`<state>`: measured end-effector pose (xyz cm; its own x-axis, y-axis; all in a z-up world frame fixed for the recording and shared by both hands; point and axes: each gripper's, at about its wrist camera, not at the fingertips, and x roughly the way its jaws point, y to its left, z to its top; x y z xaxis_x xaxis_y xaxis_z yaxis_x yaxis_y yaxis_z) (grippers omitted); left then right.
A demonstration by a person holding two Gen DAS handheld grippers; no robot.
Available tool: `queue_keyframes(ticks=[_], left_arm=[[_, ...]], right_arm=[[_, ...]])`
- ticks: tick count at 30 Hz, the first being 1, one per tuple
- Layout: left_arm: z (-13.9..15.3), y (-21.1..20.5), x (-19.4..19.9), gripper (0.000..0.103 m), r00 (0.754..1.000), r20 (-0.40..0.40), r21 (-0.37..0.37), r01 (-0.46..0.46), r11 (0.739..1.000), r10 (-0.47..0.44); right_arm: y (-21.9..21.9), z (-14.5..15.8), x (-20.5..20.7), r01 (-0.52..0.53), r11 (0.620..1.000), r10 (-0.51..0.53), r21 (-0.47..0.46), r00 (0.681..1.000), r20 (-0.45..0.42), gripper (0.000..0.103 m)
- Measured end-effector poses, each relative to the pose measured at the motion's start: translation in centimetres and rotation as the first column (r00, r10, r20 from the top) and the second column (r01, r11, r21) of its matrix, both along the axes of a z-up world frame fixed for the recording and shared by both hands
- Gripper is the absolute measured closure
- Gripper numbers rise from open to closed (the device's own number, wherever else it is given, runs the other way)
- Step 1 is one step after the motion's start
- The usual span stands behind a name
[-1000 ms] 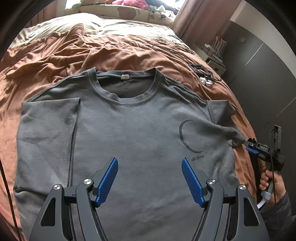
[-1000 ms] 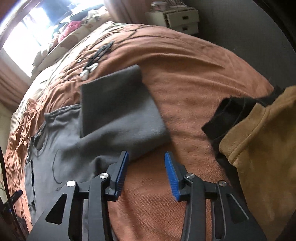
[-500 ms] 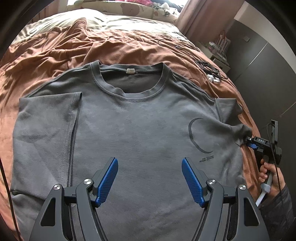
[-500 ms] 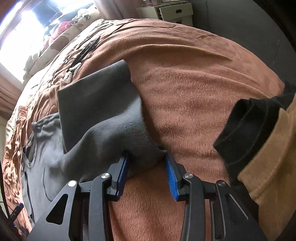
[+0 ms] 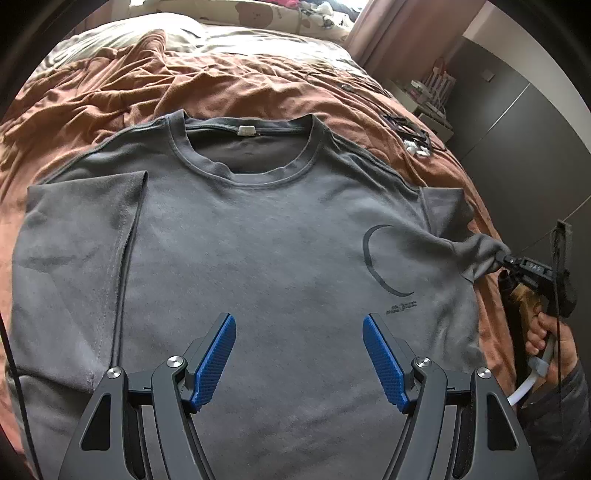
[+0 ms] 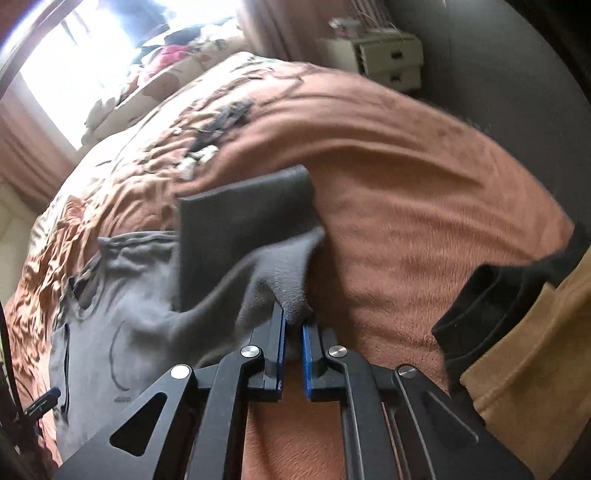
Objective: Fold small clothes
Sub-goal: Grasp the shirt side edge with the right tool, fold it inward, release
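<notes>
A grey T-shirt [image 5: 258,258] lies face up on the brown bedspread [image 5: 240,85], neck toward the pillows. Its left sleeve [image 5: 85,221] is folded in over the body. My left gripper [image 5: 299,354] is open and empty, hovering above the shirt's lower middle. My right gripper [image 6: 293,325] is shut on the shirt's right sleeve [image 6: 280,269] and lifts its edge off the bed. In the left wrist view the right gripper [image 5: 504,258] pinches that sleeve [image 5: 476,251] at the bed's right side.
A black and tan garment [image 6: 517,314] lies on the bed to the right. Small dark cables and white items [image 5: 410,136] lie near the far right edge. Pillows and clothes [image 5: 240,14] sit at the head. A white drawer unit [image 6: 384,62] stands by the dark wall.
My right gripper moved onto the right sleeve, closed on it and lifted its edge. My left gripper drifted slightly over the shirt and stayed open.
</notes>
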<state>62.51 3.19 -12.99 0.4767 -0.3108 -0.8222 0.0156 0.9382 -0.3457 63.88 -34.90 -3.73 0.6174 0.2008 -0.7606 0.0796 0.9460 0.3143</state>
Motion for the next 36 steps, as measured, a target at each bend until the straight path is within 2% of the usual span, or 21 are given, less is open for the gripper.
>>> queue_keyframes(ticks=[10,20,26,36], left_arm=[[1.6,1.0,-1.3,0.030,1.000,0.021,-0.001,-0.016,1.000,0.016],[2.2,2.6,-2.4,0.030,0.999,0.030,-0.011,-0.036,0.999,0.036],[1.9,3.8,-2.9,0.030,0.998,0.027,-0.024,-0.050,0.998,0.050],[0.8,6.3,-3.9,0.030,0.996,0.009,-0.043,-0.089,0.995,0.090]], right_arm=[[5.3,4.6,-2.8,-0.122,0.982,0.137,-0.146,0.985,0.100,0.099],[11.5,5.6,-4.5,-0.288,0.904,0.331,-0.314,0.939,0.091,0.099],[15.1,4.6,-4.8,-0.400,0.853,0.440,-0.335,0.896,0.050,0.099],[18.8,0.7,-4.7,-0.606,0.738,0.610,-0.297,0.787,-0.093,0.099]])
